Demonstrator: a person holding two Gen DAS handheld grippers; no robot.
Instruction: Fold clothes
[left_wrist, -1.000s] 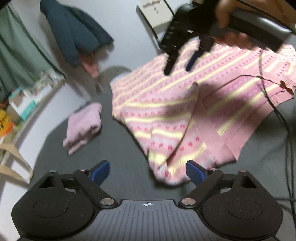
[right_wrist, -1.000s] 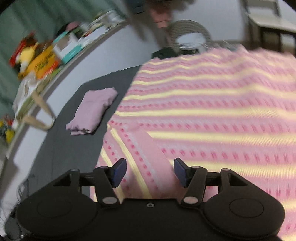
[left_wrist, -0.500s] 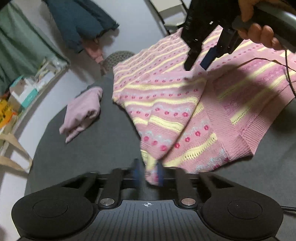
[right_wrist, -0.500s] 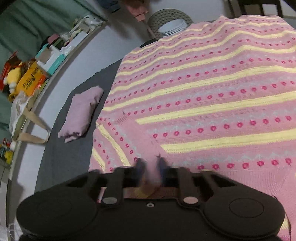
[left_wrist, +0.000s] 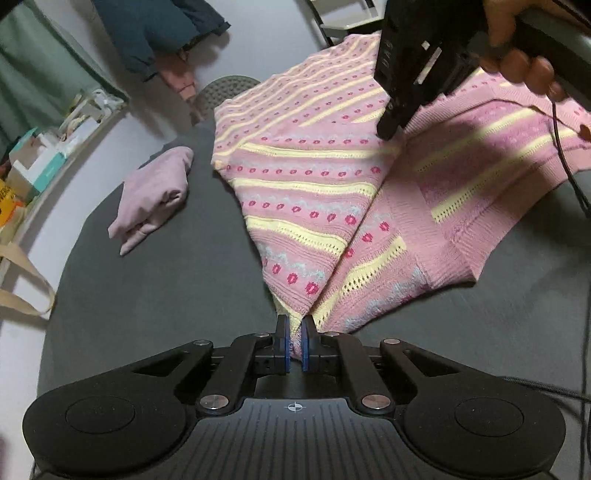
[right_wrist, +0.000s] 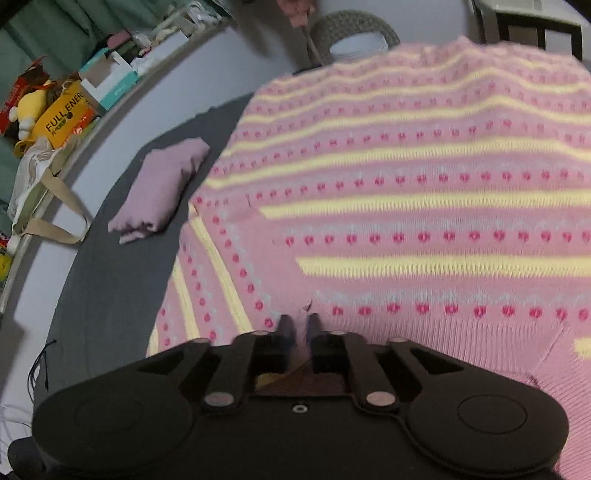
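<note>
Item: pink striped sweater (left_wrist: 314, 184), on dark table (left_wrist: 147, 288), 12 o'clock. We now have both grippers, left (left_wrist: 294, 345) and right (right_wrist: 298, 328), newly clamped on knit; fold may begin.

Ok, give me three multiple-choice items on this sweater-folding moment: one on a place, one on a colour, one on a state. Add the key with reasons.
1. Where does the small folded lilac garment lie relative to the striped sweater, seen from the left wrist camera?
A. on top of it
B. to its left, apart, on the dark table
C. under it

2. Which colour are the sweater's wide stripes?
A. pale yellow
B. green
C. black

3. How is the left gripper?
A. wide open
B. shut on nothing
C. shut on the sweater

Key: 1 B, bare table shows between them. 2 A, yellow bands cross the pink knit. 3 C, fabric is pinched between its blue pads; the right gripper also clamps the knit.
</note>
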